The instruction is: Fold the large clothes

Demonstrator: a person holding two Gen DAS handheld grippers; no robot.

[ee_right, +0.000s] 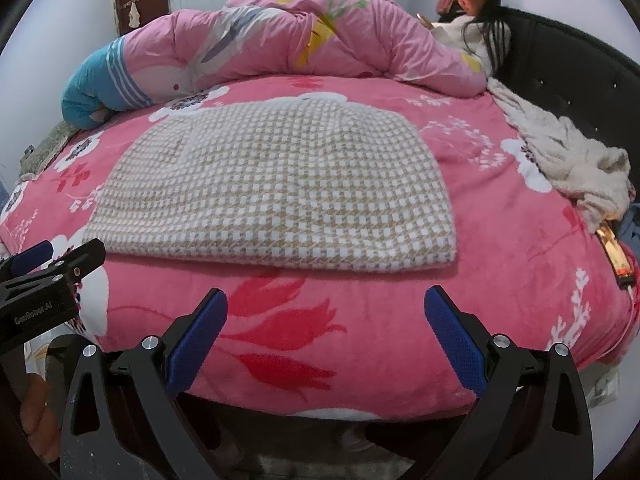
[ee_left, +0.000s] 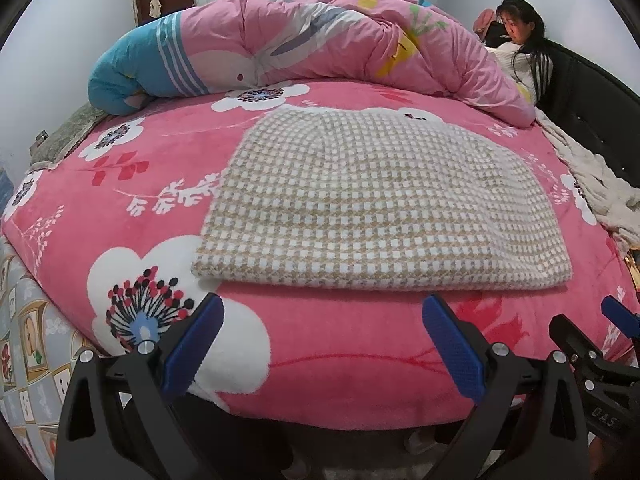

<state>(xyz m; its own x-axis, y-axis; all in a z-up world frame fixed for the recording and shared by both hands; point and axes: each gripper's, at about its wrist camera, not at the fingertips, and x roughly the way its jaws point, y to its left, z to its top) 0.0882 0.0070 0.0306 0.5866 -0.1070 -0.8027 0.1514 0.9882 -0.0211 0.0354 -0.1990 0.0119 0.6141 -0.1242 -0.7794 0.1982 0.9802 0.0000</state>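
A beige-and-white checked garment (ee_left: 372,204) (ee_right: 276,188) lies folded flat in a rough rectangle on the pink floral bed cover (ee_left: 132,208) (ee_right: 500,248). My left gripper (ee_left: 322,308) is open, its blue pads held just short of the garment's near edge and holding nothing. My right gripper (ee_right: 326,300) is also open and empty, a little back from the same near edge. The right gripper (ee_left: 612,312) shows at the lower right of the left wrist view. The left gripper (ee_right: 52,256) shows at the left edge of the right wrist view.
A bunched pink and blue quilt (ee_left: 300,44) (ee_right: 280,40) fills the far side of the bed. A person (ee_left: 520,36) (ee_right: 476,16) sits at the far right against a dark headboard (ee_right: 580,80). A cream fleece cloth (ee_right: 568,160) and a phone (ee_right: 614,256) lie along the right edge.
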